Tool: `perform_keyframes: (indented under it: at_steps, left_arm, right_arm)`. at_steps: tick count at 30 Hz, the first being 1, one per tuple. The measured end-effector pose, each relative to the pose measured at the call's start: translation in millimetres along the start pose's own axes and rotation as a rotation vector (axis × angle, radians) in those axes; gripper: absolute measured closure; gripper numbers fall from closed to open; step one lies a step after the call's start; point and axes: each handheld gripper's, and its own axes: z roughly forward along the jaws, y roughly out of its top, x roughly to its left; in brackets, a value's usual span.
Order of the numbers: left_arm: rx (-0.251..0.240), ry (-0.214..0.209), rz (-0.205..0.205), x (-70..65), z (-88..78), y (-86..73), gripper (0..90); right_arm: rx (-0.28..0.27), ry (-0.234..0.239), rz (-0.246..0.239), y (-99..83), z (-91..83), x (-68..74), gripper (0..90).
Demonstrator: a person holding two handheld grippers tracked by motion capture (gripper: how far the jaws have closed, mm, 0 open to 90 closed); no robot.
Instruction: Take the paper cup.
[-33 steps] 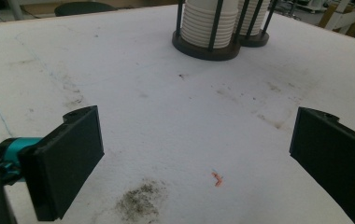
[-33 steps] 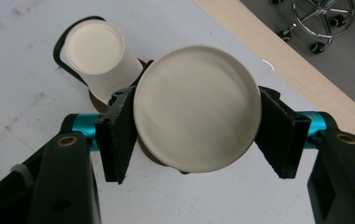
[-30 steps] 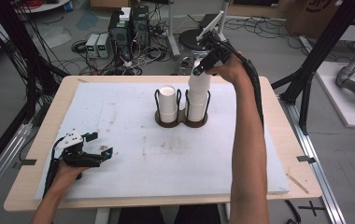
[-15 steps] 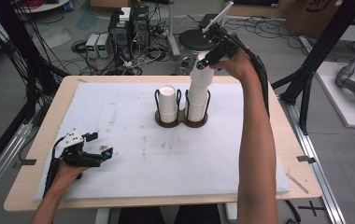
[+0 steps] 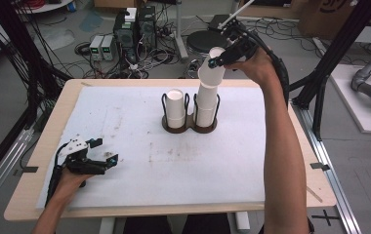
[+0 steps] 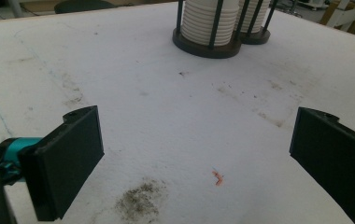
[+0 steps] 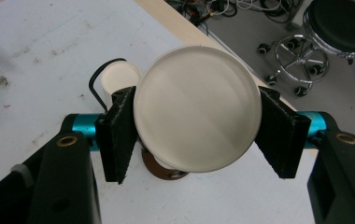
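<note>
Right tongs [image 7: 196,135] clamped on a plain white paper cup [image 7: 198,109], smooth round base facing camera, tilted above the right stack [image 5: 205,105] in a dark holder [image 5: 189,126] at 12 o'clock on the surface [image 5: 125,112]. Left tongs [image 6: 196,163] apart, at 8 o'clock.

The right gripper [image 7: 196,135] has its two black pads [image 7: 117,135] pressed against opposite sides of a white cup [image 7: 196,119], whose round closed end faces the camera and spans the whole gap between them. Just past the left pad, the open rim of a second white cup [image 7: 118,79] shows with a black wire loop [image 7: 102,74] around it. Below the held cup, between the pads, a bit of dark brown base [image 7: 159,170] rests on the white table cover [image 7: 49,56].
</note>
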Motion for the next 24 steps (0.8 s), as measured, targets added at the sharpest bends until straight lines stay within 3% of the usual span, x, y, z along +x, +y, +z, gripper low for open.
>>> perform_keyframes:
  at_steps: [7, 13, 24]
  left_arm:
    - [0.004, 0.002, 0.009, -0.2, -0.2, 0.1, 2.7]
    - [0.002, 0.003, 0.004, -0.4, -0.2, 0.1, 2.8]
    - [0.005, 0.007, 0.007, -0.5, -0.3, 0.1, 2.7]
  right_arm:
    - [-0.112, 0.075, -0.035, -12.1, -23.3, 8.6, 36.2]
    - [-0.195, 0.119, -0.072, -35.9, -39.6, 18.4, 36.2]
    - [-0.28, 0.198, -0.069, -92.2, -28.8, 31.0, 36.2]
